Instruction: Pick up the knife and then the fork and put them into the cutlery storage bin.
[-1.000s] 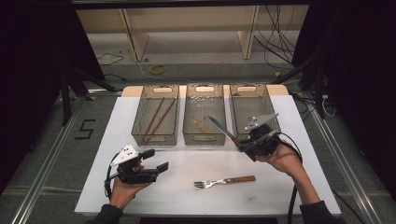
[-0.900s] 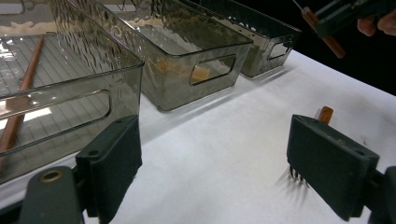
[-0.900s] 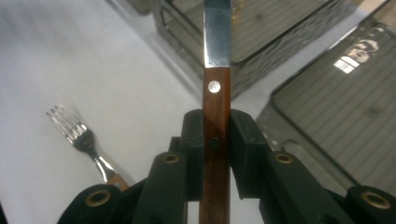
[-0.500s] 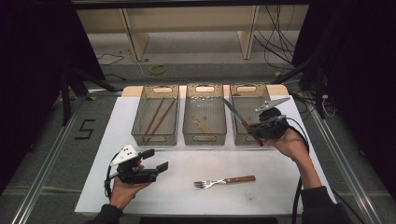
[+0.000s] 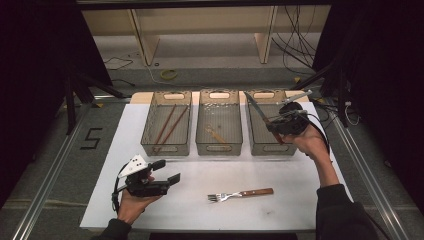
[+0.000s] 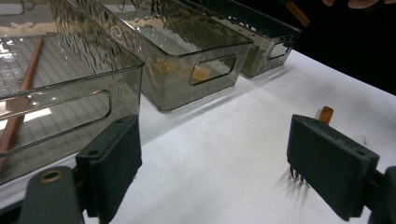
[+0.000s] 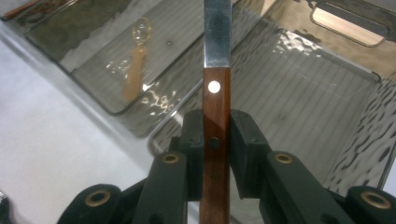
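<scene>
My right gripper (image 5: pixel 276 127) is shut on a knife (image 5: pixel 257 109) by its wooden handle (image 7: pixel 215 140), with the steel blade (image 7: pixel 217 32) pointing up and left. It hangs above the right-hand grey bin (image 5: pixel 260 145), whose ribbed floor (image 7: pixel 280 93) lies bare below the blade. My left gripper (image 5: pixel 167 171) rests low at the front left of the white mat, jaws wide open with nothing between the pads (image 6: pixel 112 163). A fork (image 5: pixel 240 194) with a wooden handle lies on the mat at the front centre; its tines (image 6: pixel 295 175) peek out behind the left gripper's right pad.
Three grey bins stand in a row at the back of the white mat (image 5: pixel 290 200). The left bin (image 5: pixel 150 137) holds brown chopsticks (image 5: pixel 167 127). The middle bin (image 5: pixel 219 148) holds a pale wooden spoon (image 7: pixel 135 70). Metal rails run along both sides of the table.
My right gripper has carried the knife away from me and slightly up, from the bin's near edge to over the right-hand bin. The left gripper and the fork have stayed put.
</scene>
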Demonstrator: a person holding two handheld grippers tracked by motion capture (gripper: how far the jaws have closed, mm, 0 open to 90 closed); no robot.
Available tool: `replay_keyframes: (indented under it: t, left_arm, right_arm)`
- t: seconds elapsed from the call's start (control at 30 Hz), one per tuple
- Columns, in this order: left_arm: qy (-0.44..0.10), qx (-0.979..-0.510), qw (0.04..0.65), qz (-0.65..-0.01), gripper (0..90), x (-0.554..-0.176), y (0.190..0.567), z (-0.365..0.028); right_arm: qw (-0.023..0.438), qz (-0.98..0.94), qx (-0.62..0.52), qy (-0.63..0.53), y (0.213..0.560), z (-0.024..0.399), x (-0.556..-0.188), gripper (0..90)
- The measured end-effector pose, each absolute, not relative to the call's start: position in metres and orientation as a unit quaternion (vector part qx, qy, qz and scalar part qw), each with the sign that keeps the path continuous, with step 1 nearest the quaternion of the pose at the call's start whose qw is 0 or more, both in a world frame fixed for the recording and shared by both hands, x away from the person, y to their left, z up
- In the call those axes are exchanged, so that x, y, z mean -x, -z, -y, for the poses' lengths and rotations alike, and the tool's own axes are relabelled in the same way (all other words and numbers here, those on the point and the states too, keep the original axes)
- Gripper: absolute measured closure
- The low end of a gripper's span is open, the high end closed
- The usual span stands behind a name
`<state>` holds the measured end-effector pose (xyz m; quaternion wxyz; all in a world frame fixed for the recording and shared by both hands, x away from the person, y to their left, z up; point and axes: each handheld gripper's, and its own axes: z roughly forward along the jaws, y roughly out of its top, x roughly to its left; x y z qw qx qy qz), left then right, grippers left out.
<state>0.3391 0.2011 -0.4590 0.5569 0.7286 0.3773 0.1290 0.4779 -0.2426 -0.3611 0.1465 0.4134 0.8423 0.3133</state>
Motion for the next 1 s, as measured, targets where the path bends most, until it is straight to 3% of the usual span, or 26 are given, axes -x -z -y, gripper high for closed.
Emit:
replay_keyframes:
  t: [1.0]
  left_arm:
    - [-0.127, -0.728, 0.558, -0.377, 17.1, -0.339, 0.459, -0.201]
  right_arm:
    - [0.139, -0.815, -0.495, -0.268, 0.38, 0.247, -0.517, 77.1]
